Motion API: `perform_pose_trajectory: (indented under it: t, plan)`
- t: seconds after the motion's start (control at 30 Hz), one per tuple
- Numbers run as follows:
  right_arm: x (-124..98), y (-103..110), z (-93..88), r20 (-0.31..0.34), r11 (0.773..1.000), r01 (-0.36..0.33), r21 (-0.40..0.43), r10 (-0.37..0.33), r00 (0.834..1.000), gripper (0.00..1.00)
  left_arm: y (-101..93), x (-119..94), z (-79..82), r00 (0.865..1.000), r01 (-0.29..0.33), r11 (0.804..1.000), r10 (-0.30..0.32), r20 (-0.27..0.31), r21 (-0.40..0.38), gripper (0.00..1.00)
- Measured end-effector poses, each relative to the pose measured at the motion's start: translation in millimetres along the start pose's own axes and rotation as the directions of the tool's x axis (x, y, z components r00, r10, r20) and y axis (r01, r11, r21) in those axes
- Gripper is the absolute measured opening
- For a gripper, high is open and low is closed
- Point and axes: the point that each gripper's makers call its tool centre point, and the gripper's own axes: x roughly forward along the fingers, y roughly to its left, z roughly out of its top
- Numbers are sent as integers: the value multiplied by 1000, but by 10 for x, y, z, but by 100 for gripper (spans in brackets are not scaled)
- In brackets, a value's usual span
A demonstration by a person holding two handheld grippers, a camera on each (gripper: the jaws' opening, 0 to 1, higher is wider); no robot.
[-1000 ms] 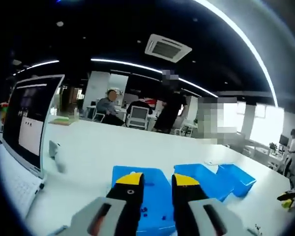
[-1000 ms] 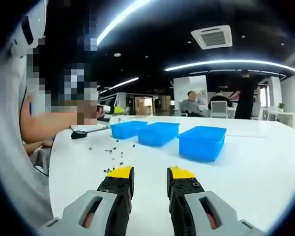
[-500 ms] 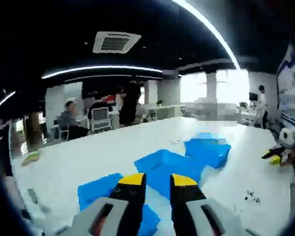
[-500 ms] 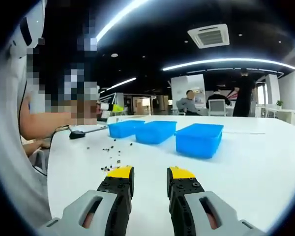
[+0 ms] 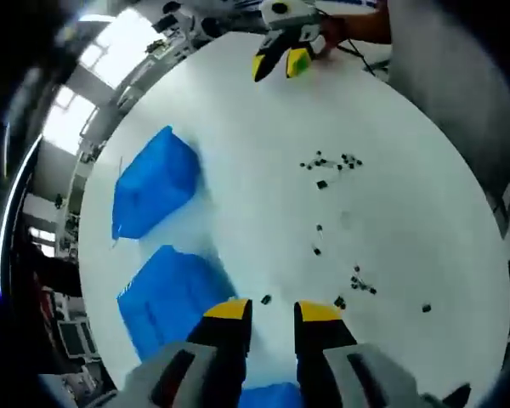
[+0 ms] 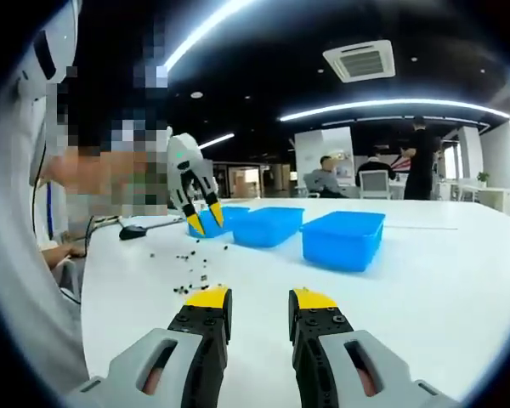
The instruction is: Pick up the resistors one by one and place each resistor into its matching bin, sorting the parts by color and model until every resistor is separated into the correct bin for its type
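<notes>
Swung down over the white desk [image 5: 238,127] now, left gripper [image 5: 267,310] parted and empty above scattered resistors [image 5: 327,161]; right gripper [image 6: 260,299] likewise apart, holding nothing. Mostly unsorted: tiny dark specks loose mid-desk, near three smooth blue plastic rectangular bins [image 6: 343,238].

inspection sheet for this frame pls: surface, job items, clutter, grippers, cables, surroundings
Surface: white table, mostly bare.
Job's things: small dark resistors scattered loose; three blue bins in a row, contents not visible.
Clutter: dark flat object at the table's far edge, identity unclear.
Grippers: left hand-held gripper open, above the table by the bins; right hand-held gripper open, low over the table; neither holds anything.
Cables: thin dark lead running from that flat object.
Surroundings: open office, ceiling lights, people at distant desks.
</notes>
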Motion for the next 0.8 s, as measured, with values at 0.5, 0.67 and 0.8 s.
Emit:
perform_pose_trajectory:
  t: [0.5, 0.67, 0.8]
  plan:
    - [-14, -11, 19, 18, 1000, -3, 22, 2, 1000, 29, 47, 316, -112, 982, 163, 984, -155, -109, 69, 17]
    - [-4, -20, -3, 9, 1000, -8, 9, 8, 1000, 29, -32, 315, -163, 964, 251, 967, -245, -102, 43, 7]
    - [-10, -58, 9, 12, 1000, -1, 10, 0, 1000, 29, -34, 321, -172, 961, 264, 964, -261, -88, 23, 7]
